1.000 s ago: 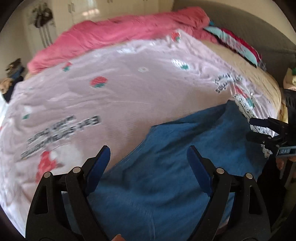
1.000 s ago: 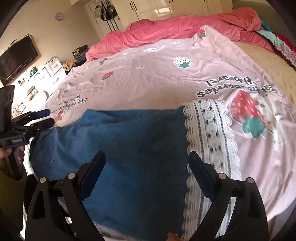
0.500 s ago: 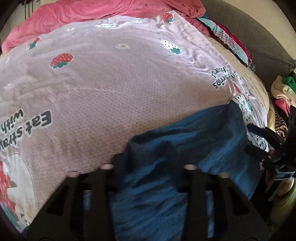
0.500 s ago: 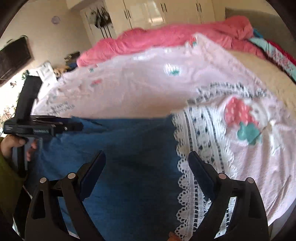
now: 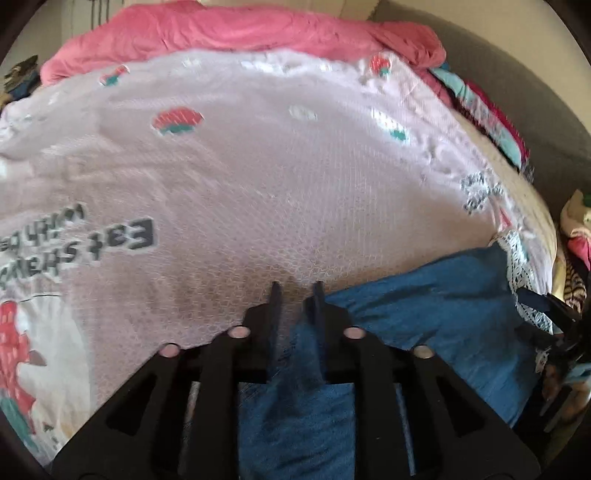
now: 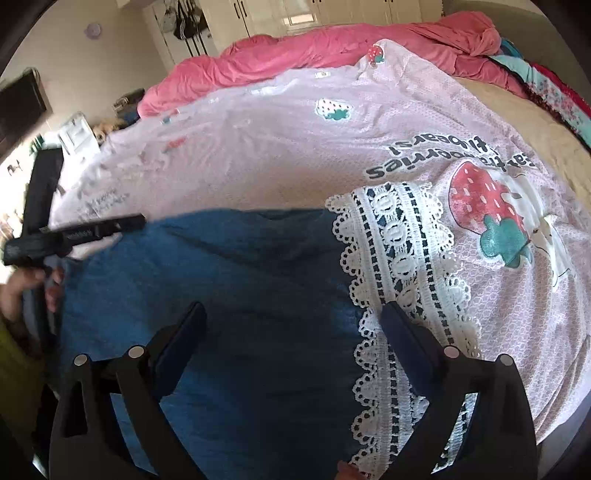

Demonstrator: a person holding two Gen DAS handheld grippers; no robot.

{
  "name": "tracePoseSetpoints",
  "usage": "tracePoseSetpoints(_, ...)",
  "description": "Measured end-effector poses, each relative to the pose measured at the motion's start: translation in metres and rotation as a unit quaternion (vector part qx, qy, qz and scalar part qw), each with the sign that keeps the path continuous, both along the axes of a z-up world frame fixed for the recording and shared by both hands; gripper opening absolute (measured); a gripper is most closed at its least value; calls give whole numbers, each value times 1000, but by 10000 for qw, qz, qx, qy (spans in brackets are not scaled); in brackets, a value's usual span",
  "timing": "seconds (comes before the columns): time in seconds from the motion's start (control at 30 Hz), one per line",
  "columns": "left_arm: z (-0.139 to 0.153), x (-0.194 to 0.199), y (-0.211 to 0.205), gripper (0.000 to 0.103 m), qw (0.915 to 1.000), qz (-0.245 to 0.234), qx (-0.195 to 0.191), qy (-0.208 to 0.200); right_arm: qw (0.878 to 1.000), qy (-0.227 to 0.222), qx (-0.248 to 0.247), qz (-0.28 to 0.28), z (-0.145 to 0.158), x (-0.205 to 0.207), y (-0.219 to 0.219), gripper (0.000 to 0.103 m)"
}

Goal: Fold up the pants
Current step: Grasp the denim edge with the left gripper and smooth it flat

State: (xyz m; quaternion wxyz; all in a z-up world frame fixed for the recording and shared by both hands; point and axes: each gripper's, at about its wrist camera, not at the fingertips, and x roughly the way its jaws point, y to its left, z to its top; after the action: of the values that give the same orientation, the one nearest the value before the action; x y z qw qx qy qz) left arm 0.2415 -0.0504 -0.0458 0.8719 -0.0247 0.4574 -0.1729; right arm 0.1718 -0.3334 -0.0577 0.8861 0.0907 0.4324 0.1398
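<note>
Home bedroom, bed (image 6: 517, 122) with pink quilt (image 6: 332, 48), white wardrobe doors (image 6: 280, 14)

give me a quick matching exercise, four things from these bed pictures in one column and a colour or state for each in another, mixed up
1 left gripper
2 right gripper
3 pants
4 duvet

a bunched along the bed's far edge, pink
b jaws wide, nothing between
c blue with a white lace hem
d pinched on blue cloth

Pairs: 1-d, 2-b, 3-c, 4-a
</note>
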Motion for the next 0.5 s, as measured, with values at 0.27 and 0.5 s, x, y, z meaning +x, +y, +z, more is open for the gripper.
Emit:
tracePoseSetpoints(0.27,49,-41,-2,40,9955,-354,-495,-731,9996,-231,-3,-162,32,34,-56,72)
tracePoseSetpoints(0.5,8,-43,-48,46,9945,-1007,-254,-150,9990,303,-1,314,6,82,-63,57)
